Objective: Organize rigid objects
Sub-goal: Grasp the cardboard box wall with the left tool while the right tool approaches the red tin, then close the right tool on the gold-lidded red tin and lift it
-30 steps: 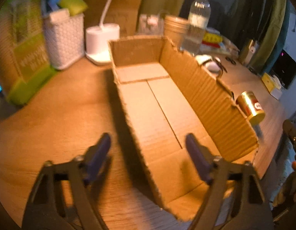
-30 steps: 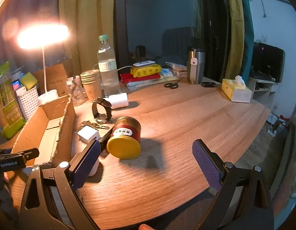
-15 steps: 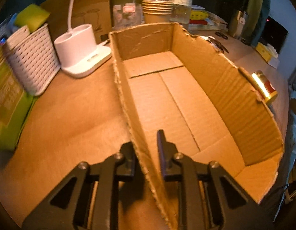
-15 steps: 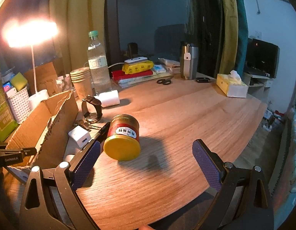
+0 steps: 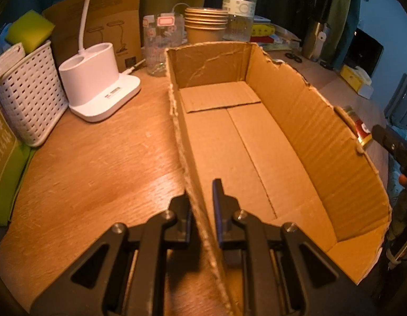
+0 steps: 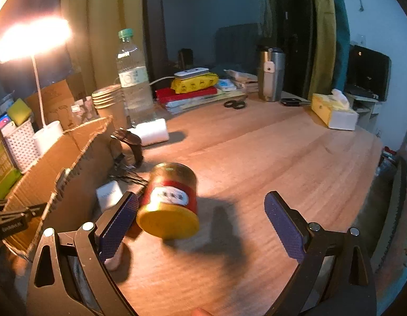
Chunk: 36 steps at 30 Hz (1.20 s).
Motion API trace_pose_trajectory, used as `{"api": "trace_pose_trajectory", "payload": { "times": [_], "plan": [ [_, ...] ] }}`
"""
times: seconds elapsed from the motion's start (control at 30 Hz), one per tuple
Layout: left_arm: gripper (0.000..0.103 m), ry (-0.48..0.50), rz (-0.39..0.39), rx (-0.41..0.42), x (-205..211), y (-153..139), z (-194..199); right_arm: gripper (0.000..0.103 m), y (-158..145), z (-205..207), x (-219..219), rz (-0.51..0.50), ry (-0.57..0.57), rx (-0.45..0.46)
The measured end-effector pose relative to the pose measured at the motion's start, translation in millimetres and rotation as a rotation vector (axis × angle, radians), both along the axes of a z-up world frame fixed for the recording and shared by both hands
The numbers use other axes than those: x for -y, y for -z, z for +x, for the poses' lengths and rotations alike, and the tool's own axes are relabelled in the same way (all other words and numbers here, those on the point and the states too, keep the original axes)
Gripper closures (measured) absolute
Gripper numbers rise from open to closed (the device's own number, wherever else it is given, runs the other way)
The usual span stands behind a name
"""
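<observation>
An open, empty cardboard box [image 5: 256,142] lies on the wooden table; it also shows in the right wrist view [image 6: 45,166]. My left gripper [image 5: 202,205] is shut on the box's near left wall. A glass jar [image 6: 169,200] with a yellow lid and red label lies on its side on the table beside the box, seen past the box wall in the left wrist view [image 5: 360,129]. My right gripper [image 6: 200,218] is open; the jar lies between its fingers, close to the left one. A black watch [image 6: 129,144], keys and a white charger cube [image 6: 108,193] lie by the box.
A white lamp base [image 5: 98,89], a white woven basket [image 5: 27,97] and a green package stand left of the box. Paper cups [image 5: 206,23], a water bottle [image 6: 132,76], a steel tumbler [image 6: 272,73], scissors, stacked packets and a tissue box [image 6: 335,112] sit at the back.
My left gripper closed on the box's left wall and has stayed there. My right gripper moved forward and down, so the jar now lies between its open fingers.
</observation>
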<state>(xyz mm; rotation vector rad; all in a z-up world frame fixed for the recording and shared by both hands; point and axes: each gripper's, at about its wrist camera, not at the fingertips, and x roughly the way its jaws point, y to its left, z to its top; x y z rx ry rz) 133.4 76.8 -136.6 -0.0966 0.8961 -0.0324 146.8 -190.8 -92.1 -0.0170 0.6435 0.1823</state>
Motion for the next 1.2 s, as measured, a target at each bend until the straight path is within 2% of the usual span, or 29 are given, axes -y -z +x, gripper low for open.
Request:
{"api": "trace_pose_trajectory", "payload": {
  "times": [0.13,0.37,0.57,0.6,0.63,0.67,0.7,0.97,1.07,1.2],
  "plan": [
    [0.090,-0.003,-0.009,0.011,-3,0,-1,0.005,1,10,-10,0.002,0.003,-0.012],
    [0.090,-0.007,-0.045,0.004,-7,3,-2,0.005,12,31,-15,0.020,0.023,-0.098],
    [0.090,-0.005,-0.039,0.005,-5,2,-1,0.007,20,36,-16,0.052,0.005,-0.146],
    [0.090,-0.006,-0.029,0.006,-4,2,-1,0.017,21,37,-18,0.047,0.003,-0.155],
    [0.090,-0.008,-0.023,0.006,-3,2,-2,0.036,23,38,-18,0.036,0.011,-0.161],
    [0.090,-0.012,-0.018,0.007,-3,2,-2,0.043,26,39,-19,0.031,0.013,-0.174],
    [0.090,-0.016,-0.013,0.008,-2,1,-1,0.045,26,40,-19,0.026,0.019,-0.180],
    [0.090,-0.018,-0.006,0.011,-1,0,-1,0.046,20,32,-15,0.038,-0.004,-0.141],
    [0.090,-0.019,-0.009,0.011,-1,1,-1,0.046,10,26,-13,0.054,-0.012,-0.105],
    [0.090,-0.018,-0.009,0.011,-1,1,-1,0.046,-19,11,-18,0.077,-0.043,-0.021]
  ]
}}
